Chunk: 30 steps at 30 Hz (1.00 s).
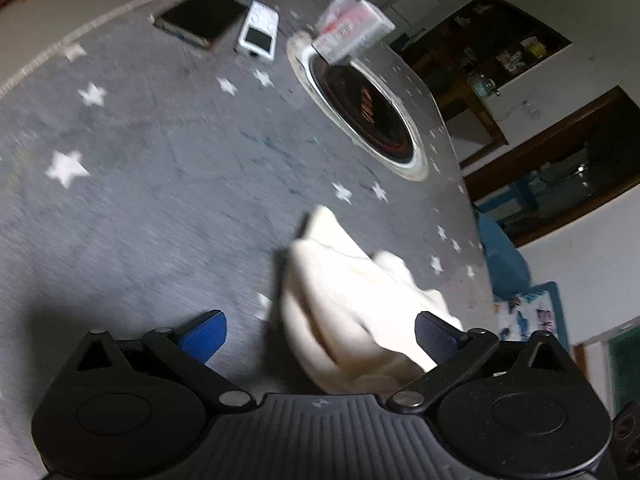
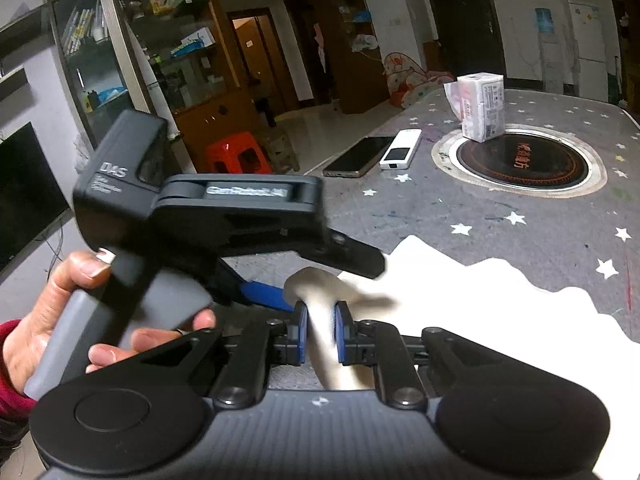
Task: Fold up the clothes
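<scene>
So right tongs [image 2: 322,334] are pinched on the cream garment [image 2: 460,300] – left tongs [image 1: 320,334] gape wide around it, over the starry counter [image 1: 160,160].

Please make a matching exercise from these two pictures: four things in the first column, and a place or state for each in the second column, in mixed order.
Things
1. cream-white cloth garment
2. black flat smartphone
3. white wrapped tissue pack
4. left gripper

Places or states
A. stands on the rim of the round black cooktop
B. jaws wide open, the cloth between them
C. lies beside the white remote control
D. pinched in the right gripper

Right pairs: 1-D, 2-C, 3-A, 4-B
</scene>
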Each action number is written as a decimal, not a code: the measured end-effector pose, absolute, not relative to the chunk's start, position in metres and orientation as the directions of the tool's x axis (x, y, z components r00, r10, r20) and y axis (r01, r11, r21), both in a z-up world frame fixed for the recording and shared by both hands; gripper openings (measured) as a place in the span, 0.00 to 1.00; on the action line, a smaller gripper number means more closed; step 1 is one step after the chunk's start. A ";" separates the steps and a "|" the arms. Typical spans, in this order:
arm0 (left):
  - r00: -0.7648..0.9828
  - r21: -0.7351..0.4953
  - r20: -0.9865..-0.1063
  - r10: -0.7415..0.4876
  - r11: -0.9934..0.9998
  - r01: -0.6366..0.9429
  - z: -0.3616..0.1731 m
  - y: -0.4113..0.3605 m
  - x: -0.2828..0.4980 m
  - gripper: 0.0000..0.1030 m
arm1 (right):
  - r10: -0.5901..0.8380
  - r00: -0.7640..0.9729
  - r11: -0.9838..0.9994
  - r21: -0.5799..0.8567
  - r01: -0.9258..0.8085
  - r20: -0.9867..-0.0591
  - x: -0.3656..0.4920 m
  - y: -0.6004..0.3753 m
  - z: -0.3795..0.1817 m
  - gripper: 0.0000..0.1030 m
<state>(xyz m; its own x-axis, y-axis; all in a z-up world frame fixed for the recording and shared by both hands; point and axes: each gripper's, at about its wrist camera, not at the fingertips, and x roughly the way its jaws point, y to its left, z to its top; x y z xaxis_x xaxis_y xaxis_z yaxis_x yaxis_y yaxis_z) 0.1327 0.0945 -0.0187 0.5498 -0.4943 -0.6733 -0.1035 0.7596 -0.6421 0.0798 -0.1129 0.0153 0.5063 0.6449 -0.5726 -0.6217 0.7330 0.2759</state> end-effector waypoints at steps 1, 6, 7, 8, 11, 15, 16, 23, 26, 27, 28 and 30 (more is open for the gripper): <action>0.543 -0.655 -0.667 -0.510 0.749 -0.101 -0.020 0.092 0.134 0.93 | 0.648 0.505 0.730 0.276 -0.625 -0.570 0.080 -0.113 0.016 0.12; 0.530 -0.695 -0.640 -0.556 0.713 -0.090 -0.024 0.086 0.136 0.80 | 0.667 0.500 0.714 0.281 -0.641 -0.553 0.075 -0.114 0.018 0.12; 0.529 -0.703 -0.634 -0.564 0.705 -0.090 -0.026 0.087 0.136 0.75 | 0.670 0.499 0.711 0.283 -0.644 -0.550 0.074 -0.115 0.018 0.12; 0.533 -0.710 -0.628 -0.567 0.699 -0.093 -0.028 0.087 0.136 0.70 | 0.674 0.497 0.708 0.284 -0.647 -0.547 0.073 -0.114 0.018 0.12; 0.529 -0.717 -0.622 -0.577 0.691 -0.089 -0.031 0.089 0.136 0.54 | 0.679 0.492 0.703 0.288 -0.651 -0.545 0.073 -0.113 0.017 0.12; 0.518 -0.719 -0.623 -0.586 0.690 -0.085 -0.036 0.089 0.138 0.38 | 0.681 0.480 0.696 0.282 -0.661 -0.553 0.071 -0.110 0.013 0.12; 0.518 -0.713 -0.626 -0.583 0.697 -0.079 -0.036 0.088 0.138 0.34 | 0.679 0.479 0.695 0.277 -0.664 -0.556 0.071 -0.109 0.013 0.12; 0.520 -0.690 -0.638 -0.567 0.722 -0.060 -0.036 0.087 0.139 0.24 | 0.669 0.474 0.699 0.268 -0.663 -0.573 0.070 -0.110 0.011 0.14; 0.522 -0.681 -0.643 -0.560 0.730 -0.056 -0.037 0.086 0.138 0.21 | 0.670 0.475 0.699 0.268 -0.663 -0.571 0.068 -0.112 0.011 0.18; 0.522 -0.681 -0.643 -0.560 0.730 -0.057 -0.038 0.086 0.138 0.21 | 0.669 0.476 0.700 0.267 -0.663 -0.570 0.068 -0.113 0.011 0.18; 0.522 -0.681 -0.644 -0.559 0.730 -0.058 -0.038 0.086 0.137 0.20 | 0.668 0.478 0.701 0.266 -0.662 -0.570 0.068 -0.114 0.012 0.19; 0.524 -0.678 -0.644 -0.557 0.733 -0.056 -0.038 0.086 0.137 0.20 | 0.664 0.483 0.705 0.263 -0.659 -0.570 0.067 -0.117 0.012 0.23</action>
<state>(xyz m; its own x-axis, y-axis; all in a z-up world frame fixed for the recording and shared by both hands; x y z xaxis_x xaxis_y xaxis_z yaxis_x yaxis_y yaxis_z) 0.1367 0.0860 -0.0380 0.5237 -0.5571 -0.6445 -0.0557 0.7326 -0.6784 0.0666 -0.1165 0.0124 0.4828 0.6644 -0.5705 -0.6591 0.7046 0.2630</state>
